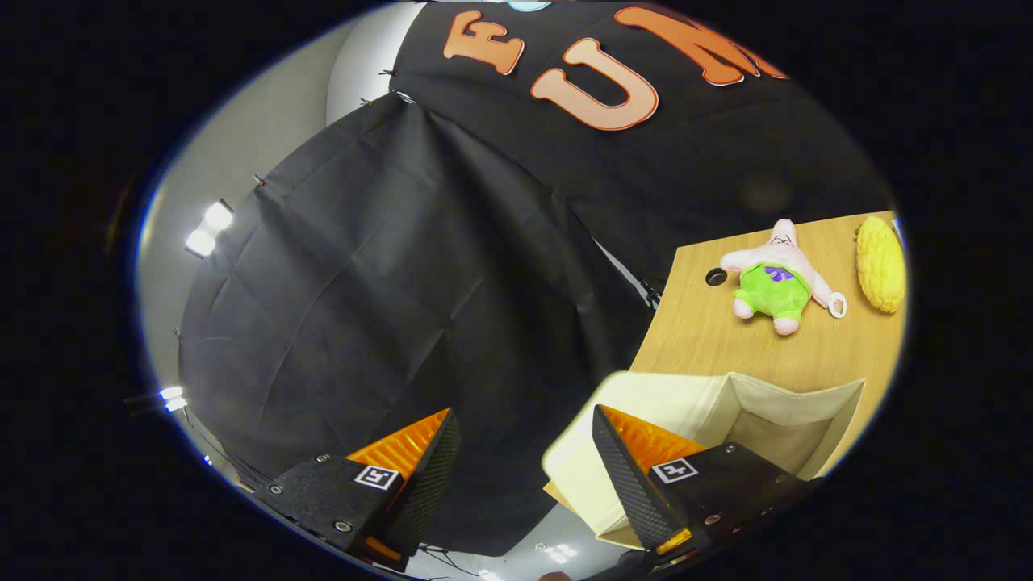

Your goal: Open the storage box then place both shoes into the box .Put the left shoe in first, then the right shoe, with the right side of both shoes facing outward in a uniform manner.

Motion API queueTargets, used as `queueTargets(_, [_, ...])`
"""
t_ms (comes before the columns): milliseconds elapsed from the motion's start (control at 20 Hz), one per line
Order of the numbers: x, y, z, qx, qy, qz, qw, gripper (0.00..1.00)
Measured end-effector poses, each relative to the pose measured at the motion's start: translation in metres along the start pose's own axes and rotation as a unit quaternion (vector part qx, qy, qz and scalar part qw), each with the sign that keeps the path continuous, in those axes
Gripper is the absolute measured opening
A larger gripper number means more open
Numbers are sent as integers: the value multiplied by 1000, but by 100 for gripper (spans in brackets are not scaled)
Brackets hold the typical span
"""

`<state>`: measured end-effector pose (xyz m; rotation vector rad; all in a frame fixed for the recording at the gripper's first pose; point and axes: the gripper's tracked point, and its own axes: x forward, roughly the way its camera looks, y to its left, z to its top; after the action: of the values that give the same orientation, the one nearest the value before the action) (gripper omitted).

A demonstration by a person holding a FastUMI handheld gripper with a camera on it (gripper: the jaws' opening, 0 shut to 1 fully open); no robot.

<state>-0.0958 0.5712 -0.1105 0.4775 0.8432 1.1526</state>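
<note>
Two fingers of the tool spread wide, empty; storage box just behind the right one.

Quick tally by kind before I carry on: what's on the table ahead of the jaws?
Storage box, cream fabric, open: 1
Plush toys: 2, a pink star and a yellow one
Shoes: 0 seen
Total: 3
Gripper jaws open, holding nothing.
</note>
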Motion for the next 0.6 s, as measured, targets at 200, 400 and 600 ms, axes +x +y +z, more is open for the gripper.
queueTargets(200, [-11, -14, 14, -9, -28, -20, 999, 98])
queueTargets(400, [-33, -40, 24, -22, -55, -57, 997, 98])
queueTargets(600, [-58, -82, 29, -35, -83, -114, 989, 98])
